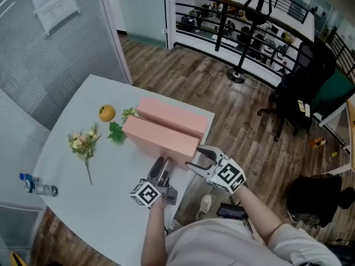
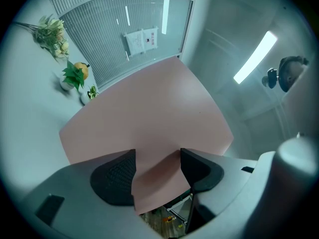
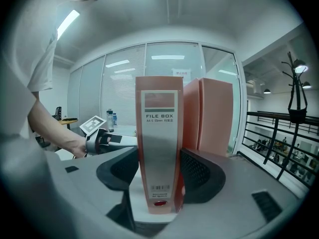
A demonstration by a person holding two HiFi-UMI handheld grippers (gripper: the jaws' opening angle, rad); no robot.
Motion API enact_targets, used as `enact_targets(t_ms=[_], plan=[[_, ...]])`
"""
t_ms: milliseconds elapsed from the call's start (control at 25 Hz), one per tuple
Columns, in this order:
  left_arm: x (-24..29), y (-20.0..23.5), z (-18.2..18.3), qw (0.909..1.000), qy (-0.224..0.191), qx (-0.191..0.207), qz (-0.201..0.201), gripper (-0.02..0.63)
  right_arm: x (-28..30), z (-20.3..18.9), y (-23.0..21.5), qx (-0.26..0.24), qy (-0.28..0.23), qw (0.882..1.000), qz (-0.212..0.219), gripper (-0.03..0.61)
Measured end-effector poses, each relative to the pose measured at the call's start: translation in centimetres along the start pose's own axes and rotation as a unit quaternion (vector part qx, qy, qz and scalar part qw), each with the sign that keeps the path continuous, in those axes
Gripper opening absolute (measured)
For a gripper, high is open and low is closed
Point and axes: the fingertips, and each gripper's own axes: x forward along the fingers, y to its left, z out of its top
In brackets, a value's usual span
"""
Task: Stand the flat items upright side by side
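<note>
Head view: the near file box (image 1: 161,137) stands upright on the white bench (image 1: 83,215), right by the person's edge; the far file box (image 1: 173,115) stands flush against its far side; the right gripper (image 1: 193,155) is at its spine end and the left gripper (image 1: 163,164) at its near broad side; an orange (image 1: 106,113) and flowers (image 1: 83,143) lie off past its other end.

Left gripper view: fingers (image 2: 113,180) spread wide, nothing between them; they sit in front of the near file box's (image 2: 149,108) broad side, down by a corner; can't tell if the tips touch it.

Right gripper view: fingers (image 3: 199,176) pinching the near file box (image 3: 157,113) across its labelled spine; the far file box (image 3: 212,113) is right beside it.
</note>
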Motion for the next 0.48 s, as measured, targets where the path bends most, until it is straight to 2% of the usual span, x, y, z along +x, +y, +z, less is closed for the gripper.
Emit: enact_targets(t_ms=[480], plan=[[0.89,-0.27,-0.48,1.0,0.007,-0.001,-0.005,0.278,-0.55,-0.27,-0.76,-0.002,0.008,1.0,-0.01,0.273]])
